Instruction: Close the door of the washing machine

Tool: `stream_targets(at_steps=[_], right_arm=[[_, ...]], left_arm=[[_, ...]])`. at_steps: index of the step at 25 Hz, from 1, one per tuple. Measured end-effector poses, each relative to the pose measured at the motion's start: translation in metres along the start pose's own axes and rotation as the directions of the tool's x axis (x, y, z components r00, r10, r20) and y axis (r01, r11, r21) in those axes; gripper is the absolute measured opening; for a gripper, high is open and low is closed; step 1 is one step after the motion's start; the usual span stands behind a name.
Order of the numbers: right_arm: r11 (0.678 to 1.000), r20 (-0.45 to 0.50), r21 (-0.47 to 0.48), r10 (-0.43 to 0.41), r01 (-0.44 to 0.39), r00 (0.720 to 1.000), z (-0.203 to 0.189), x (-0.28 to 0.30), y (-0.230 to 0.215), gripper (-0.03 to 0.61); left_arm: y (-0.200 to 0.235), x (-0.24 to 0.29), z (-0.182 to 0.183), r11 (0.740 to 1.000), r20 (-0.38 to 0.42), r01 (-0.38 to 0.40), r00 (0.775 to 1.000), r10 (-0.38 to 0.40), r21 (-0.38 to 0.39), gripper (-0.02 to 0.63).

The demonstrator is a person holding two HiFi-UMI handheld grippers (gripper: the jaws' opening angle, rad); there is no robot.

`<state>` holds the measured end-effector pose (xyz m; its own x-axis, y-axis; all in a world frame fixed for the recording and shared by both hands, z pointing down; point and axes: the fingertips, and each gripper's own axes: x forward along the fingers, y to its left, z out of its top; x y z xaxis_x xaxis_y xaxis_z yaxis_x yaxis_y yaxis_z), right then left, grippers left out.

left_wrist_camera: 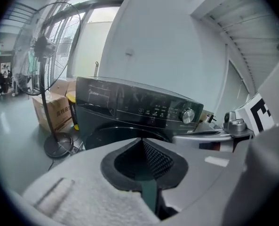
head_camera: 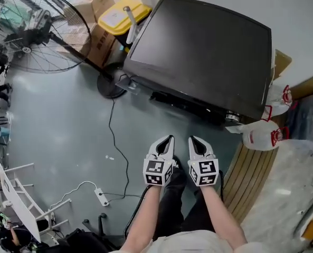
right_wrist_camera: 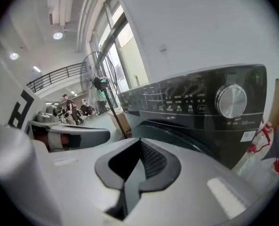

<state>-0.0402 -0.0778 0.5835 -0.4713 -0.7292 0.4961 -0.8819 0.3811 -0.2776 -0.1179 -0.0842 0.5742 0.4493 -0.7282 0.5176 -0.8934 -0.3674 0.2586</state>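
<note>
Left gripper [head_camera: 168,140], right gripper [head_camera: 193,140]: fingers closed, empty. Head view: washing machine [head_camera: 198,51] top only; right gripper view adds dial [right_wrist_camera: 231,101]; door [right_wrist_camera: 177,132] partly hidden.

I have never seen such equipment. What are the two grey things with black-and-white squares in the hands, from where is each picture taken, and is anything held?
There is no robot here: a person holds a hand-worked gripping tool in each hand. The head view comes from a camera on the person's head, looking steeply down. It shows the left tool and the right tool side by side, in front of a dark washing machine. The cubes with squares are parts of the tools. The other two views each come from a camera riding on one tool, looking along its jaws toward the machine's control panel. Both tools are shut and hold nothing. Around the machine stand a fan, cardboard boxes and white jugs.
</note>
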Motion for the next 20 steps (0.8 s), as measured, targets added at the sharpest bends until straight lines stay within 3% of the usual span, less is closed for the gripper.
stream_targets(at_steps=[10, 15, 20], right_arm=[[0.985, 0.036, -0.057, 0.166, -0.164, 0.985, 0.048, -0.111, 0.04, 0.002], [0.975, 0.042, -0.024, 0.224, -0.223, 0.974, 0.039, -0.184, 0.055, 0.002], [0.956, 0.005, -0.01, 0.293, -0.293, 0.956, 0.025, -0.228, 0.058, 0.002]], left_arm=[[-0.07, -0.094, 0.019, 0.994, 0.057, -0.087, 0.994, 0.09, -0.062, 0.006], [-0.113, -0.145, 0.021, 0.991, 0.111, -0.111, 0.987, 0.119, -0.078, 0.007], [-0.141, -0.173, 0.02, 0.975, 0.143, -0.122, 0.978, 0.15, -0.186, 0.006]])
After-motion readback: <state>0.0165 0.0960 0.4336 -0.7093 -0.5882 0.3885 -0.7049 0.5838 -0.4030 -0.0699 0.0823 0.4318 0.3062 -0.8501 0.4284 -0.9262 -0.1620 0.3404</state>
